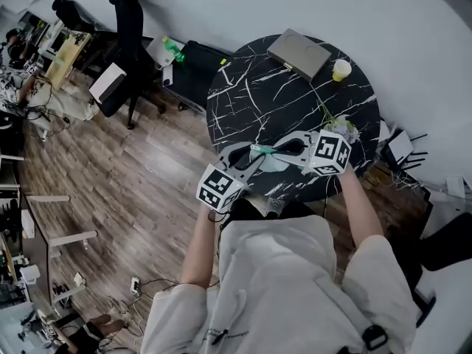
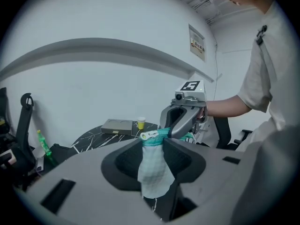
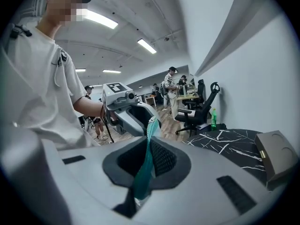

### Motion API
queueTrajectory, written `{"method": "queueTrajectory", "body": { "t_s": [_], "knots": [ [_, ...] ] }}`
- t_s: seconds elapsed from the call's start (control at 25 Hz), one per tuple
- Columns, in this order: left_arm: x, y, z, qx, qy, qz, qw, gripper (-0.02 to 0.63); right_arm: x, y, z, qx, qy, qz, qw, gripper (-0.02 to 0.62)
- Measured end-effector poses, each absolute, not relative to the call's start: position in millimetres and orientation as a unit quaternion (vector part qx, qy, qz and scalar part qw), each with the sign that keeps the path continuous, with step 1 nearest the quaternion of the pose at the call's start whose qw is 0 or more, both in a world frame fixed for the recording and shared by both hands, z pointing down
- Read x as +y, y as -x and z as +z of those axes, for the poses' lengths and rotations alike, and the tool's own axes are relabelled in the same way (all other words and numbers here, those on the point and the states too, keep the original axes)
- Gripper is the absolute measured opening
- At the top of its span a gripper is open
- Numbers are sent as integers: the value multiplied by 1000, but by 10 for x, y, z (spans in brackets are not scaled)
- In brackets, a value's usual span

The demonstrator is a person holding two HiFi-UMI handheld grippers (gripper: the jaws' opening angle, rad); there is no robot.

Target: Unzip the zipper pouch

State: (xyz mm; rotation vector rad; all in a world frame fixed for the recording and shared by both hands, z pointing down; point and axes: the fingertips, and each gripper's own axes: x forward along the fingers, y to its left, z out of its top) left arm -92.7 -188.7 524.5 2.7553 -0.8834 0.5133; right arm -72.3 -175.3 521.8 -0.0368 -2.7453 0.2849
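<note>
I have the pale mint fabric zipper pouch with its teal zip band [image 1: 274,155] up in the air over the round black marble-veined tabletop [image 1: 243,87], clear of the surface and strung between my two tools. My left hand-held gripper [image 2: 161,142] is clamped on the cloth just under the band, and the body of the pouch hangs down between its jaws. My right hand-held gripper [image 3: 149,143] is closed on the teal band edge-on, with a thin strip pinched between its pads. The small white zip pull [image 2: 149,135] sits right at the tips of my left jaws and pokes out to one side. It looks free of both grips, though I cannot be certain.

My judgement is that the right tool belongs on that pull, not on the band. I would use the left grip as the anchor, since it is already close to the pull. I would hold the band taut and straight and draw the pull along the line of the teeth, never up or across them. The cloth is thin and limp, so a fast tug could bunch it under the slider or slide it out of my left pads. I would go slowly and stop if it puckers. Working over the bare near part of the tabletop, well apart from the flat grey box [image 1: 299,52] and the little yellow cup [image 1: 341,69], means a drop lands somewhere easy to recover from
</note>
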Motion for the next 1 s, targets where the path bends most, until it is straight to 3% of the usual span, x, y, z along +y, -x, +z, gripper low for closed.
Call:
{"method": "queueTrajectory", "body": {
  "t_s": [0.12, 0.24, 0.56, 1.0],
  "knots": [
    [-1870, 953, 5229, -309, -931, 164, 103, 89, -1781, 719, 5228, -978, -1, 111, 179, 28],
    [-1876, 972, 5252, -317, -927, 170, 103, 63, -1816, 739, 5271, -977, -14, 116, 177, 28],
    [-1924, 1050, 5464, -333, -903, 264, 63, 55, -1912, 809, 5470, -966, -55, 62, 247, 66],
    [-1976, 1252, 5640, -328, -881, 339, 37, 55, -1900, 1166, 5299, -951, -10, -35, 306, 66]
  ]
}}
